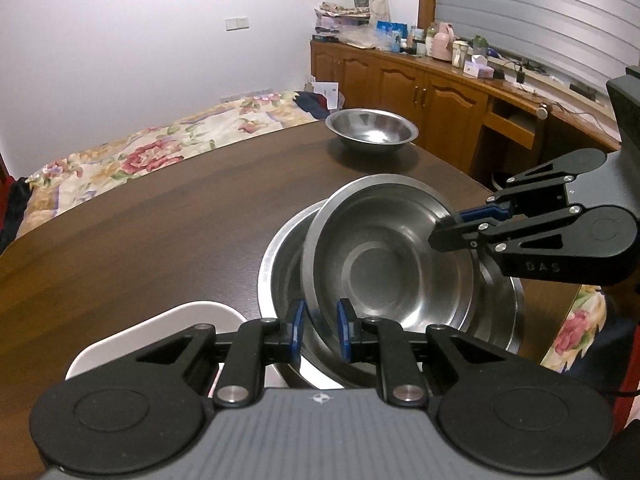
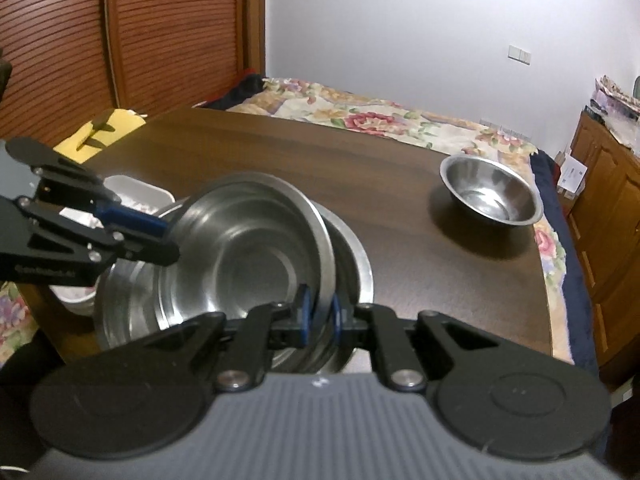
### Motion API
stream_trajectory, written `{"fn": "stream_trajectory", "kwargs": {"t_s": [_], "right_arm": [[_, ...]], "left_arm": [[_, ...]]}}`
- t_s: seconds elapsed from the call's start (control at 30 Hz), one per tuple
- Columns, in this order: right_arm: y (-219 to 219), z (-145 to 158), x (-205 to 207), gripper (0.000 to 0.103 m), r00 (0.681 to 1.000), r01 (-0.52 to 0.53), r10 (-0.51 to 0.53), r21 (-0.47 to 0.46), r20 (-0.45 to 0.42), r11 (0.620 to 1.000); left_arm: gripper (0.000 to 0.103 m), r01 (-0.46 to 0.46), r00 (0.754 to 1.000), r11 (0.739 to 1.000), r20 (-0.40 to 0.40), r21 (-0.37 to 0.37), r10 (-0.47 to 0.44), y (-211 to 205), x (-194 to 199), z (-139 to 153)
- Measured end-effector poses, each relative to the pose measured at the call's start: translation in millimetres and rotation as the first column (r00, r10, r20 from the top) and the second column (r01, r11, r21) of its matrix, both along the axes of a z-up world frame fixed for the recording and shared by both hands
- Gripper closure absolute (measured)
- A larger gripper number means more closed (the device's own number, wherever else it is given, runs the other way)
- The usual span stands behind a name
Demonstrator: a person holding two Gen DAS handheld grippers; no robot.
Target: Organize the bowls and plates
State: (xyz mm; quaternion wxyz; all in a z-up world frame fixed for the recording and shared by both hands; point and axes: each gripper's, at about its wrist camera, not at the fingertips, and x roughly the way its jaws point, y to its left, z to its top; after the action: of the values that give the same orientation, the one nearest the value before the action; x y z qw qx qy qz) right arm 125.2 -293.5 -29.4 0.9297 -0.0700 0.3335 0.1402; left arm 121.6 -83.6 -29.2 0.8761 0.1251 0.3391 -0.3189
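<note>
Left wrist view. Left gripper (image 1: 319,330), black linkage arms with blue pads, straddles the near rim of a tilted, shallow stainless-steel dish (image 1: 390,248); one pad sits outside the wall and one inside, with a sliver of gap on the inner side, so I cannot tell whether it is clamped. The dish is round, brushed, with a flat circular base ring and a rolled lip. It leans inside a larger stainless-steel basin (image 1: 280,256), which rests on the dark brown wood-grain table (image 1: 160,208). At 3 o'clock on the dish, the right gripper (image 1: 460,226) pinches the rim, its blue pad on top and a black finger beneath. A second, deeper polished steel bowl (image 1: 372,128) stands well apart at 12 o'clock, near the far table edge. A smooth white container rim (image 1: 160,328) shows at 8 o'clock, just beside the basin. Beyond: a floral quilt (image 1: 160,148) and wooden cabinets (image 1: 420,92).

Right wrist view. Right gripper (image 2: 319,320) has its pads closed onto the tilted dish (image 2: 248,240) at its near rim. The left gripper (image 2: 160,236) holds the dish edge at 9 o'clock. The basin (image 2: 356,264) lies under the dish. The deeper bowl (image 2: 490,196) sits at 2 o'clock. Behind the left gripper, the white container (image 2: 136,192). Ribbed wooden shutters (image 2: 120,32) fill the upper left.
</note>
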Motion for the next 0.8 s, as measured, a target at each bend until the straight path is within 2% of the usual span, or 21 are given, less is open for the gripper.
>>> {"fn": "stream_trajectory", "kwargs": {"t_s": [0.27, 0.43, 0.8], "right_arm": [[8, -1, 3, 0.088, 1.0, -0.014, 0.015, -0.066, 0.009, 0.998], [11, -3, 7, 0.088, 1.0, -0.024, 0.023, -0.063, -0.019, 0.998], [13, -5, 10, 0.088, 1.0, -0.013, 0.012, -0.061, -0.023, 0.998]], "left_arm": [[0.083, -0.026, 1.0, 0.998, 0.006, -0.051, 0.026, 6, 0, 6], [0.083, -0.038, 0.999, 0.997, 0.012, -0.068, 0.039, 8, 1, 10], [0.085, -0.05, 0.999, 0.995, 0.011, -0.083, 0.051, 8, 5, 10]]}}
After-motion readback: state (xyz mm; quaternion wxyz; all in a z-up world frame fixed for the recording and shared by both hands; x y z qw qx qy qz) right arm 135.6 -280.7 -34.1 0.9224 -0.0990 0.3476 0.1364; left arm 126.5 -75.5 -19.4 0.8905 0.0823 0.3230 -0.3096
